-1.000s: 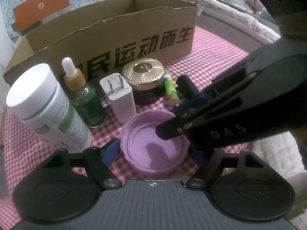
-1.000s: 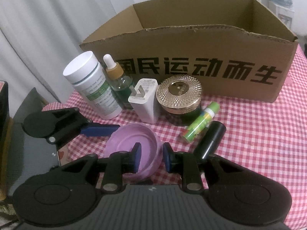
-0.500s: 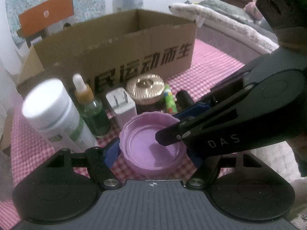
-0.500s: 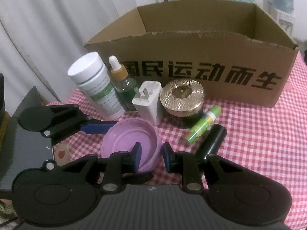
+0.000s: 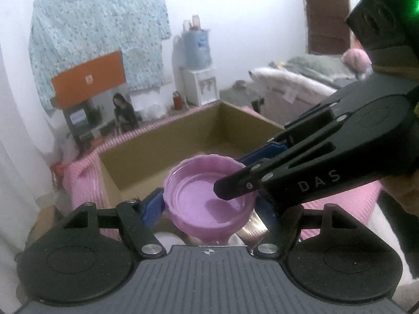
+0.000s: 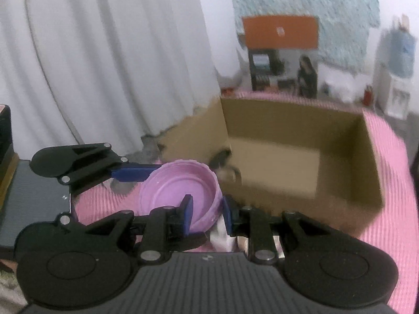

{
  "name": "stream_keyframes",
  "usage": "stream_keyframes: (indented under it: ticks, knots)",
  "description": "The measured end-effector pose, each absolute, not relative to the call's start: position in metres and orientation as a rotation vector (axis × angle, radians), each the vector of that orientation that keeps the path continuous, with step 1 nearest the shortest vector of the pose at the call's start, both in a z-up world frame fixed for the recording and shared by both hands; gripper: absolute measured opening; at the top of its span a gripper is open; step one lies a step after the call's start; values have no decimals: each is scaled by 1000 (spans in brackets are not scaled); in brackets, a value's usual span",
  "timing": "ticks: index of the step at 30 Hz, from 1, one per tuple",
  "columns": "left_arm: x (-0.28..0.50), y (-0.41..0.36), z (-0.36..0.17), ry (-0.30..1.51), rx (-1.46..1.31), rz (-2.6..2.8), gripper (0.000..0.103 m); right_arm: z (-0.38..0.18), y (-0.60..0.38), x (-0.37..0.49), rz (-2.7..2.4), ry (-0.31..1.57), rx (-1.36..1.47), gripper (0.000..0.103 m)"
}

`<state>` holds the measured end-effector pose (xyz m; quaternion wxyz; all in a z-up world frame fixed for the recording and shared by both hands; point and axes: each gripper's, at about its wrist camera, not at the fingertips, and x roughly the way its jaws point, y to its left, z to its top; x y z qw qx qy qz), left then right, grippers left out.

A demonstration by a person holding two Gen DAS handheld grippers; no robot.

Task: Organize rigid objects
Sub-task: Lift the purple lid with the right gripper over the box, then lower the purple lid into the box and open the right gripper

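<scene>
Before the cardboard box (image 5: 183, 141), both grippers' fingers (image 6: 187, 209) clamp the purple lid (image 5: 209, 204).

A water dispenser (image 5: 199, 83) stands behind; white curtain (image 6: 104, 52) hangs left.

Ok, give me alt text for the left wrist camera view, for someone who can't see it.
A round purple plastic lid, hollow side up, is gripped across its width by the left gripper, while the right gripper pinches its right rim. Behind it stands an open brown cardboard box on a pink checked tablecloth; the picture is blurred.
</scene>
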<state>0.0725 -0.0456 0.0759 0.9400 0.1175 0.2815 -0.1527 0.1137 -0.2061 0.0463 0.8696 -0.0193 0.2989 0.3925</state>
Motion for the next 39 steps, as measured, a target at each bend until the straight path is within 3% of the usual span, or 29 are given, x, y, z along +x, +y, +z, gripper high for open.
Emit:
stream_keyframes:
  ticks: [7, 17, 25, 39]
  knots:
    - [163, -25, 84, 715, 222, -332, 74, 79, -173, 194, 856, 710, -15, 26]
    - [269, -8, 32, 988, 126, -337, 74, 33, -140, 323, 811, 1004, 62, 26]
    - [303, -10, 3, 1080, 158, -306, 74, -5, -127, 370, 783, 1120, 82, 26]
    - [329, -12, -11, 1132, 148, -261, 75, -41, -106, 413, 764, 1161, 111, 27]
